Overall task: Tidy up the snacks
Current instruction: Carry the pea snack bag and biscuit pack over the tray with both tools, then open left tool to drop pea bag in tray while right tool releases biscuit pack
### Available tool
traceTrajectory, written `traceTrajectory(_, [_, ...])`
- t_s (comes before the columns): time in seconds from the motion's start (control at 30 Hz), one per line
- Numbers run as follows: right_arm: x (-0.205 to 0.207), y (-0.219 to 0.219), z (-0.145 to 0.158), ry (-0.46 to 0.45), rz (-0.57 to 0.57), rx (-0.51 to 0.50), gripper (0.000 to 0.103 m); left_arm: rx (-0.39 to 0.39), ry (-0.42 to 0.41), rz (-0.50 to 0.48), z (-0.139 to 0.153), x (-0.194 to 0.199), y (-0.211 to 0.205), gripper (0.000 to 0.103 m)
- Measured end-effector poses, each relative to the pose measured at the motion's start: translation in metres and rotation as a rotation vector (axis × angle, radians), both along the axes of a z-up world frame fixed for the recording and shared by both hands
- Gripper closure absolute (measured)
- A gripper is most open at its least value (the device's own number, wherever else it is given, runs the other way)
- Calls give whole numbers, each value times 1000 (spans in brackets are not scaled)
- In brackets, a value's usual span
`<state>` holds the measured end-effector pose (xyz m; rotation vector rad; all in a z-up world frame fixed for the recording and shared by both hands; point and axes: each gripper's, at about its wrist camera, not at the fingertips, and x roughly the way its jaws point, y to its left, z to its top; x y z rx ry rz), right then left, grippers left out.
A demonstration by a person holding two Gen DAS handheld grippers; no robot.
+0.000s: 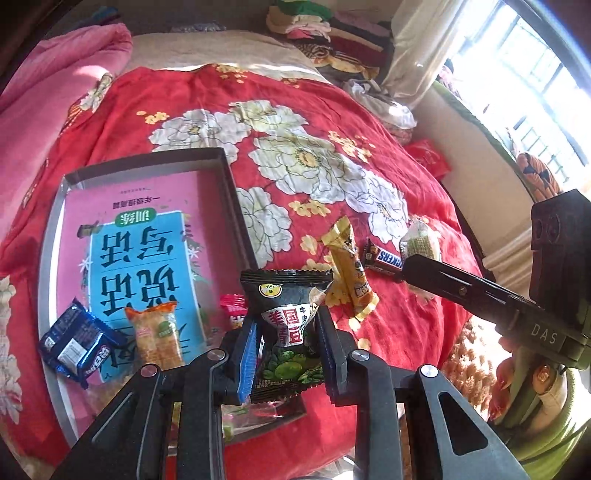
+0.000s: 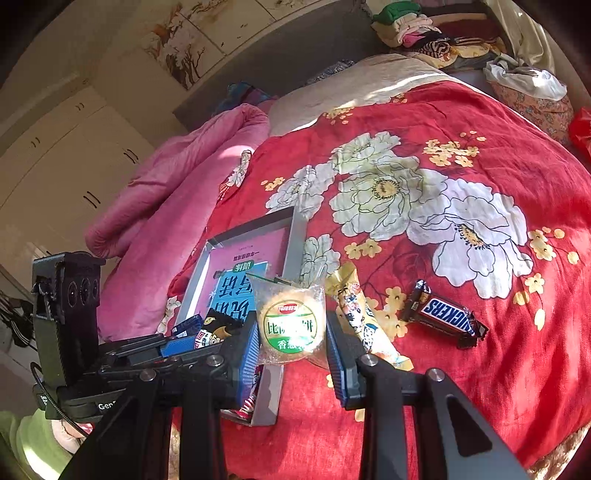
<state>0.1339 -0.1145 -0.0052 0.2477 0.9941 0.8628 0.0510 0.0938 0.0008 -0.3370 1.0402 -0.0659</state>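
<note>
My left gripper (image 1: 288, 343) is shut on a black green-bean snack packet (image 1: 286, 325), held over the near right edge of the grey box (image 1: 225, 173). The box holds a pink and blue book (image 1: 136, 251), a blue biscuit pack (image 1: 79, 345), an orange cracker pack (image 1: 159, 336) and a pink packet (image 1: 232, 312). My right gripper (image 2: 290, 347) is shut on a clear round-cake packet (image 2: 290, 325), just right of the box (image 2: 295, 243). A yellow bar (image 1: 347, 269) (image 2: 364, 325) and a Snickers bar (image 1: 384, 260) (image 2: 443, 315) lie on the red floral bedspread (image 2: 443, 147).
A pink quilt (image 2: 177, 206) is heaped left of the box. Folded clothes (image 1: 325, 26) are stacked at the head of the bed. A window (image 1: 535, 81) and wall run along the right. White cupboards (image 2: 55, 155) stand at the left.
</note>
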Motion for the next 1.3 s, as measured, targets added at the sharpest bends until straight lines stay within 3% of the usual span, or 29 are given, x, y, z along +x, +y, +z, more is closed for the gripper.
traceTrajectory(0.7, [-37, 57, -1, -10, 163, -62, 69, -6, -45, 245, 10, -60, 96, 73])
traceTrajectory(1.0, [-51, 90, -19, 5, 243, -126, 69, -1, -6, 305, -7, -81, 122, 73])
traceTrajectory(1.3, [-59, 116, -30, -40, 287, -188, 69, 0, 25, 319, -22, -81, 127, 73])
